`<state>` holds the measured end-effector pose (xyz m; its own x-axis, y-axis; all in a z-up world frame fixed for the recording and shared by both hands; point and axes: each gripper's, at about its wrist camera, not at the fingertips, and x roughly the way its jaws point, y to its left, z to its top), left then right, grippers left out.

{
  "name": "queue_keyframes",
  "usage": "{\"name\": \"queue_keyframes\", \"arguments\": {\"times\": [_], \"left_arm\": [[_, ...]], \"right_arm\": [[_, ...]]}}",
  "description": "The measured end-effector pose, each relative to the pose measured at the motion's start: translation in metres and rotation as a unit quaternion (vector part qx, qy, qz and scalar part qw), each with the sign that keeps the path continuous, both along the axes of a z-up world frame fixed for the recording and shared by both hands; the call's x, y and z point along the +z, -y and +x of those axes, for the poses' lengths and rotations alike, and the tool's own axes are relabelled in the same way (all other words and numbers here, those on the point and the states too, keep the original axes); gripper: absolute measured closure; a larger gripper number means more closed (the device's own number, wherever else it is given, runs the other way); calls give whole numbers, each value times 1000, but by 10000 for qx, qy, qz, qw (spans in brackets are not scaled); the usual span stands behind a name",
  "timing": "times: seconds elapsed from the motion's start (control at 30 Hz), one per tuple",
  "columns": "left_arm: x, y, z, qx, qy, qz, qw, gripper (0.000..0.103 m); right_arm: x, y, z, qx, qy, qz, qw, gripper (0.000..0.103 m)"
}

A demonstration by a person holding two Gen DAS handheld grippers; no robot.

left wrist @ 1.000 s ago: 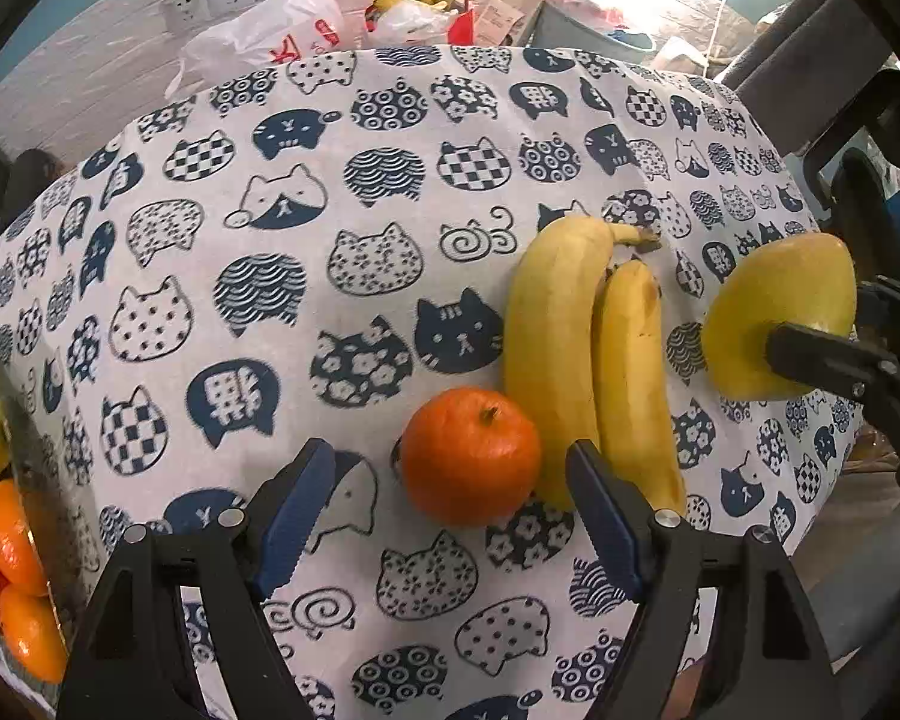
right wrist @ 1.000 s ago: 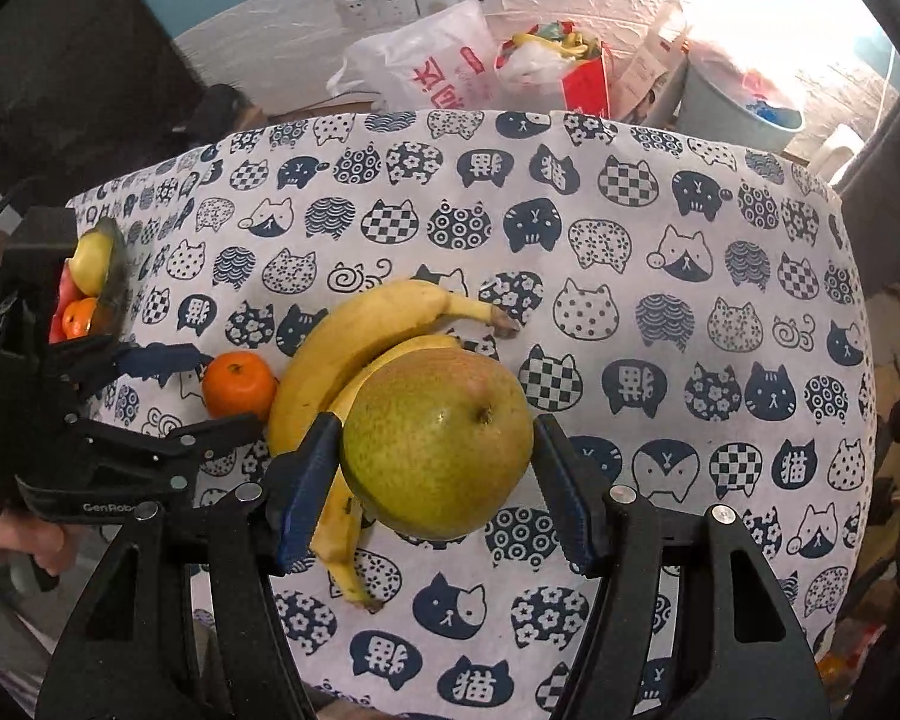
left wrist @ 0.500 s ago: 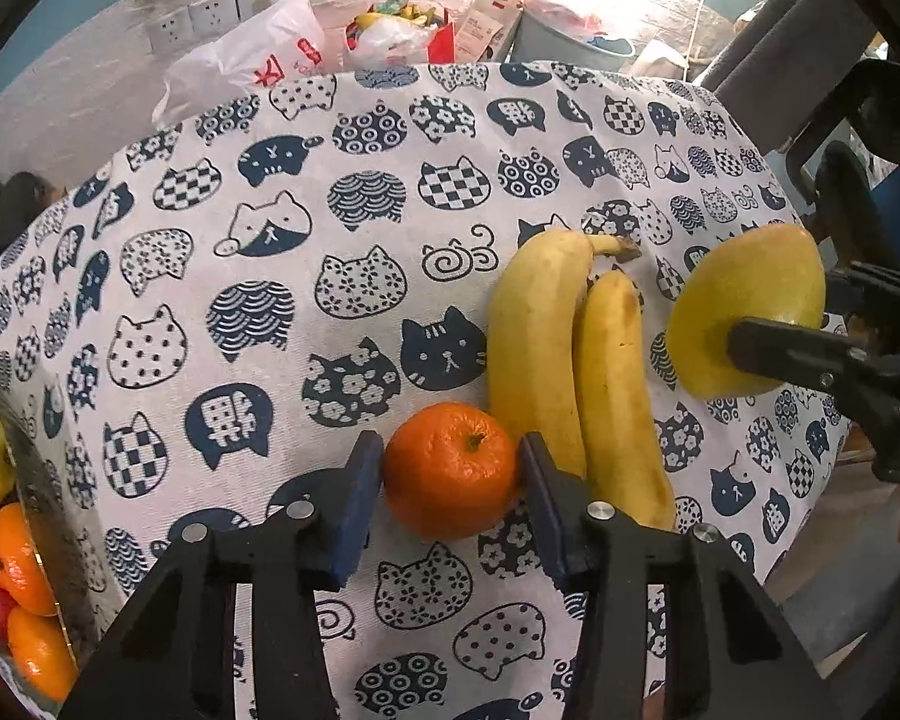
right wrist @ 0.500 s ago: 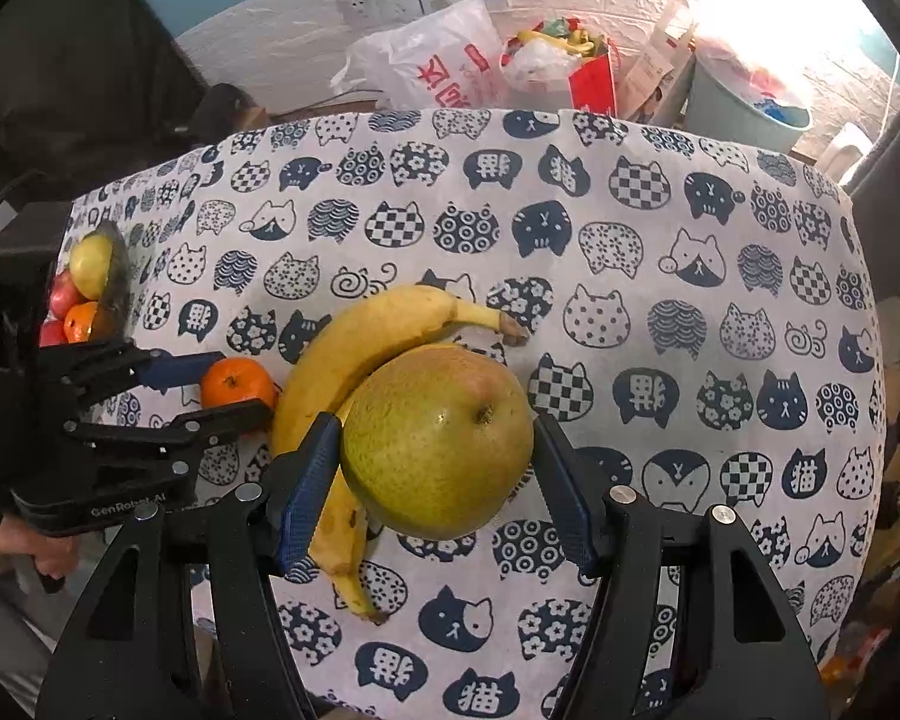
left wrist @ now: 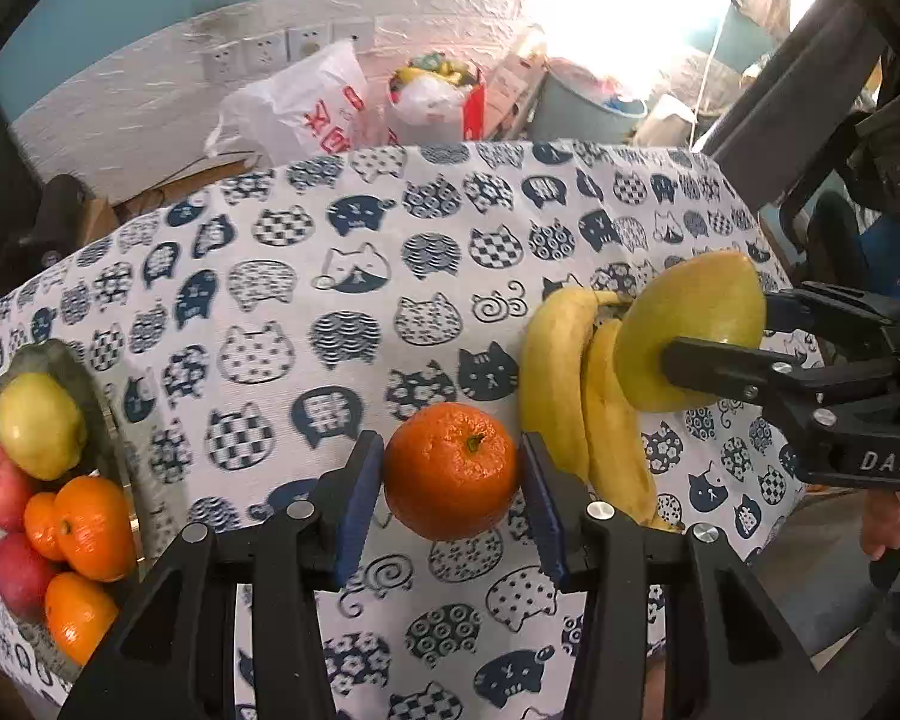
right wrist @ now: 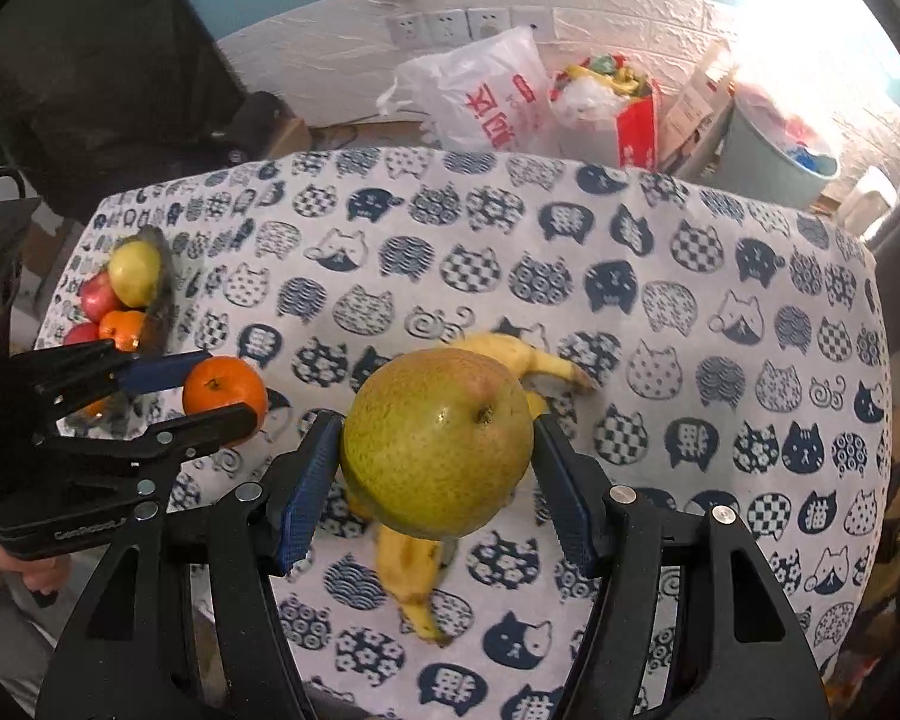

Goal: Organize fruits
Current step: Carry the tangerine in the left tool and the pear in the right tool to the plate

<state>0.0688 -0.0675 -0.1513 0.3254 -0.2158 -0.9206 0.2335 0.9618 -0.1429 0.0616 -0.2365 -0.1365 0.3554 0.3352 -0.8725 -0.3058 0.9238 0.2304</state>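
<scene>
gripping an orange (left wrist: 452,471), the left gripper (left wrist: 453,504) has its jaws closed on it. the right gripper (right wrist: 435,507) clamps a pear (right wrist: 437,441) above the bananas (left wrist: 576,396).

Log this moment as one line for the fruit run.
left gripper: shut on orange | right gripper: shut on pear | bananas: on tablecloth | fruit bowl: partly filled

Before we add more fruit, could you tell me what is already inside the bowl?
The bowl holds a green pear, red apples and oranges. Anything beneath that pile is covered.
</scene>
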Motion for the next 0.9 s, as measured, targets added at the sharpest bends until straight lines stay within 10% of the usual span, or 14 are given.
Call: {"name": "queue_keyframes", "arguments": {"times": [0.9], "left_arm": [[48,-105,-36,957,648,46,9933,56]], "right_arm": [[40,-126,7,951,410,239,9943,38]]}}
